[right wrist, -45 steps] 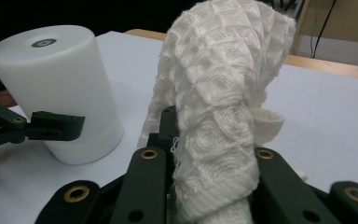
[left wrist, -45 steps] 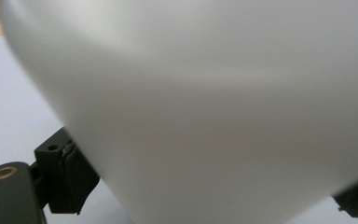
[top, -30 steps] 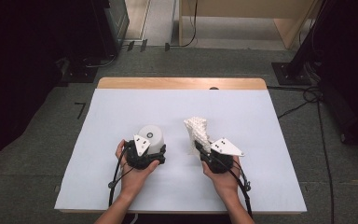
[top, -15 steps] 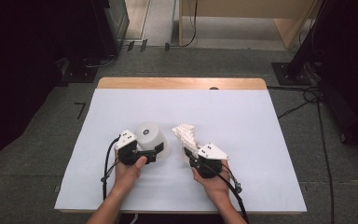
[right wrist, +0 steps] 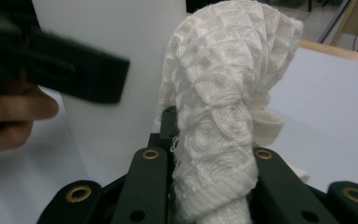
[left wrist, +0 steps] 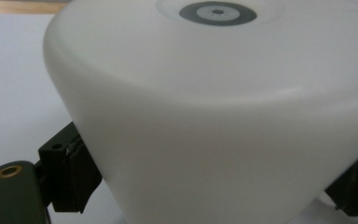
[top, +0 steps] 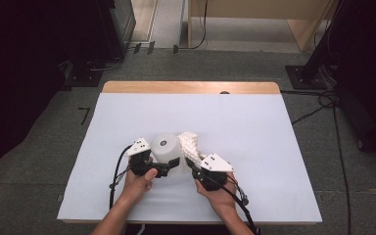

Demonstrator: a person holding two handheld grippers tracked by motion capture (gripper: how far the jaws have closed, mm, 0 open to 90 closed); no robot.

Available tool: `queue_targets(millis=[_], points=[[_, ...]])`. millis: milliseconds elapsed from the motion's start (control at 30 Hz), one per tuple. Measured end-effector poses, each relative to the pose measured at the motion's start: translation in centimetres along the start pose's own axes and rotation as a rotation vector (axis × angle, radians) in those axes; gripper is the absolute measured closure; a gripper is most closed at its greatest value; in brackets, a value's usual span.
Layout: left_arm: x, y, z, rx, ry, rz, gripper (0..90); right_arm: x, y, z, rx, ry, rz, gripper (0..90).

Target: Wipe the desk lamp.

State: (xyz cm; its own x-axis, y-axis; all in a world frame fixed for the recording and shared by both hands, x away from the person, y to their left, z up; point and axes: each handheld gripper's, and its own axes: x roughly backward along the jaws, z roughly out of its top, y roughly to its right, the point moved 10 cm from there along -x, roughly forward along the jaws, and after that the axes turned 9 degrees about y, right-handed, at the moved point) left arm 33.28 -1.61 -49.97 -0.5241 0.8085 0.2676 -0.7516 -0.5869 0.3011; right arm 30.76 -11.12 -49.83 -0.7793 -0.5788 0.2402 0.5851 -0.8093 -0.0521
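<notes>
A white cup [top: 166, 152] stands upside down on the white table [top: 274, 147], its base uppermost, a little left of centre and toward the near edge. The left gripper [top: 169, 167] is at the cup's near side with its jaws set round the lower wall, one on each flank; in the left gripper view the cup [left wrist: 214, 116] rises directly ahead of the camera, with one black finger [left wrist: 70, 177] tight against its wall at lower left. These jaws have just been closing, with the cup between them, and they now grasp it. The person's left hand [top: 139, 181] holds that gripper from the near edge of the table. The right gripper [top: 192, 164] lies just to the right of the cup, held by the right hand [top: 220, 193], and its jaws are clenched on a white knitted cloth [top: 190, 144]. In the right gripper view the cloth [right wrist: 219, 121] stands up from between the jaws as a bunched, scale-patterned roll, its top folded over. The cloth sits just beside the cup's right wall; whether the two touch cannot be determined. A cable [top: 115, 178] trails from the left gripper toward the near edge of the table.
</notes>
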Motion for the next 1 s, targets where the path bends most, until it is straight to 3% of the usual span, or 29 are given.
queue_targets(millis=[100, 233, 333, 467, 633, 733, 800, 1000], points=[[-0.4, 0.5, -0.4, -0.032, -0.033, -0.004, 8.7, 0.4, 0.1, 0.8, 0.013, 0.019, -0.006, 76.8], [-0.7, 1.1, -0.8, -0.051, -0.058, -0.023, 8.7, 0.9, 0.4, 1.9, -0.007, 0.044, 0.006, 76.7], [-0.8, 1.3, -0.7, -0.076, -0.055, -0.020, 8.7, 1.2, 0.6, 2.6, -0.002, 0.062, 0.007, 76.7], [-0.4, 0.8, -0.1, -0.061, -0.025, -0.003, 8.7, 0.9, 0.4, 2.0, 0.005, 0.044, 0.014, 76.7], [0.6, -0.4, 1.1, -0.022, 0.033, 0.020, 8.7, -0.1, 0.1, -0.1, 0.005, -0.024, 0.022, 76.6], [1.0, -1.0, 1.6, -0.010, 0.062, 0.043, 8.7, -0.6, -0.2, -1.2, 0.010, -0.063, 0.026, 76.4], [1.0, -1.6, 1.6, -0.026, 0.076, 0.077, 8.7, -0.7, 0.0, -1.5, 0.015, -0.080, 0.022, 76.3], [0.5, -3.0, 0.3, -0.137, 0.029, 0.208, 8.6, 0.1, 2.7, -0.6, -0.038, -0.052, -0.036, 76.2]])
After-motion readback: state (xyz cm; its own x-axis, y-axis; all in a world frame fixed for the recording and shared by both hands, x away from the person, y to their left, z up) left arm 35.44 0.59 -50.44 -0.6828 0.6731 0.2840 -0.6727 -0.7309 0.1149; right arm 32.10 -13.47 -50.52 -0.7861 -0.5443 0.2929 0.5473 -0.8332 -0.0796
